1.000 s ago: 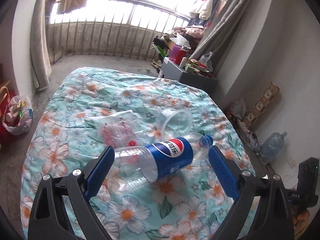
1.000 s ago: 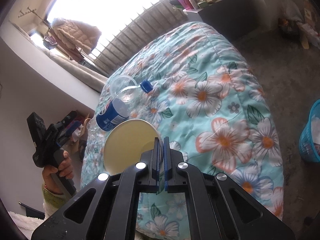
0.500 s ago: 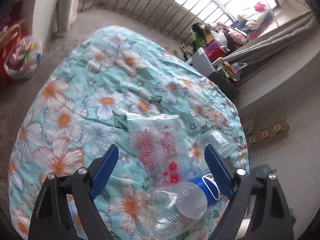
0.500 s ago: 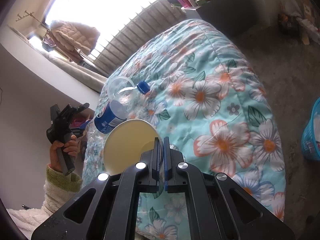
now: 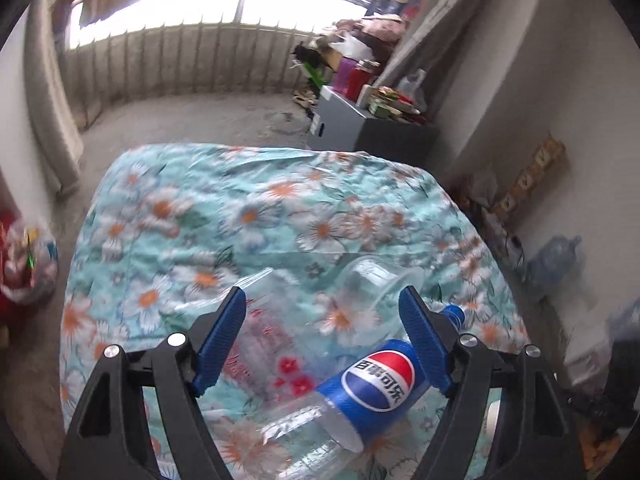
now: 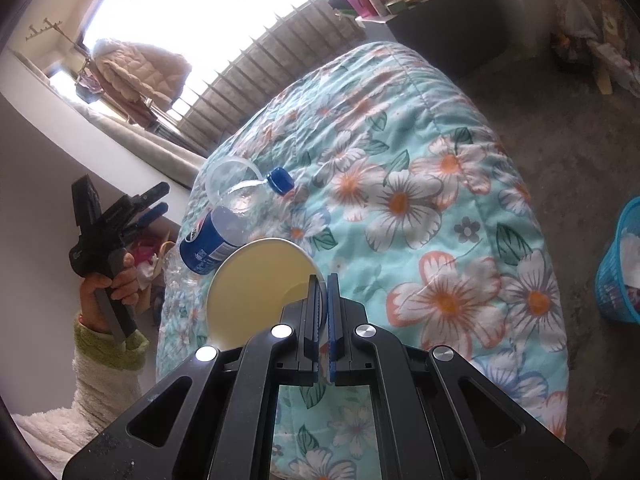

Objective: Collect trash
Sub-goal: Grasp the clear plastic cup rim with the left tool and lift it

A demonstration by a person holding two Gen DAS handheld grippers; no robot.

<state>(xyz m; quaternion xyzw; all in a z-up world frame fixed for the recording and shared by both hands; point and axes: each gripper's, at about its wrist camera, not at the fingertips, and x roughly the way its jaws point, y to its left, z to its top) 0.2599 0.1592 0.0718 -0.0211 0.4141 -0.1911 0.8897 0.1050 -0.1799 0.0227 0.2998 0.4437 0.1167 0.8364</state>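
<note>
left wrist: left gripper [image 5: 322,316] has fingers wide apart over the bed [image 5: 280,208]; Pepsi bottle [image 5: 360,392] lies just under them, clear cup [image 5: 376,280] and plastic bag [image 5: 264,320] beside it; it should come down straight around the bottle | right wrist: right gripper [image 6: 325,280] pinches the paper plate [image 6: 256,284]; blue basket [image 6: 620,276] waits on the floor.

floral quilt [image 5: 280,216] | grey cabinet [image 5: 360,128] | water jug [image 5: 556,264] | hanging coat [image 6: 140,72]
</note>
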